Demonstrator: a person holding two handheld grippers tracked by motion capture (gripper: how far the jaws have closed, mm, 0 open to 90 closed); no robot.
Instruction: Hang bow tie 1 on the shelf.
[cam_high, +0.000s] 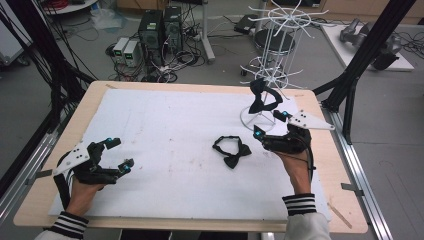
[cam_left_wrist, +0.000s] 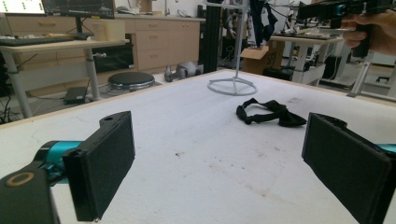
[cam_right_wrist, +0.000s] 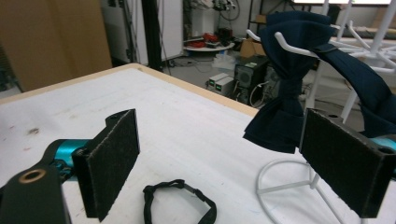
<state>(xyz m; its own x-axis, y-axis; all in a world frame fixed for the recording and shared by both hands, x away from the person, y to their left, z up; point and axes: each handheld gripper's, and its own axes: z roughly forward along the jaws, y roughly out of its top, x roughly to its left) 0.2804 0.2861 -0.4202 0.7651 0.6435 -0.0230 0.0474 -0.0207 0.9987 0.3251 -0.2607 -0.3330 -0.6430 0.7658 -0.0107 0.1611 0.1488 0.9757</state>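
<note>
One bow tie (cam_high: 261, 96) hangs on the white rack (cam_high: 272, 60) at far right, and the right gripper (cam_high: 270, 125) beside it has its fingers spread wide and empty. That hanging step looks finished. Next calls for reaching the second bow tie (cam_high: 231, 150) on the surface (cam_high: 165, 140); the left gripper (cam_high: 120, 154) is wide open, empty.

No text, label, brand or number can be read anywhere. The monitor (cam_left_wrist: 77, 7) at the far left of the left gripper view shows bright rows (far too small and blurred to make out), and the computer towers (cam_high: 161, 31) on the floor beyond the table (cam_high: 55, 145) carry no legible marking.
</note>
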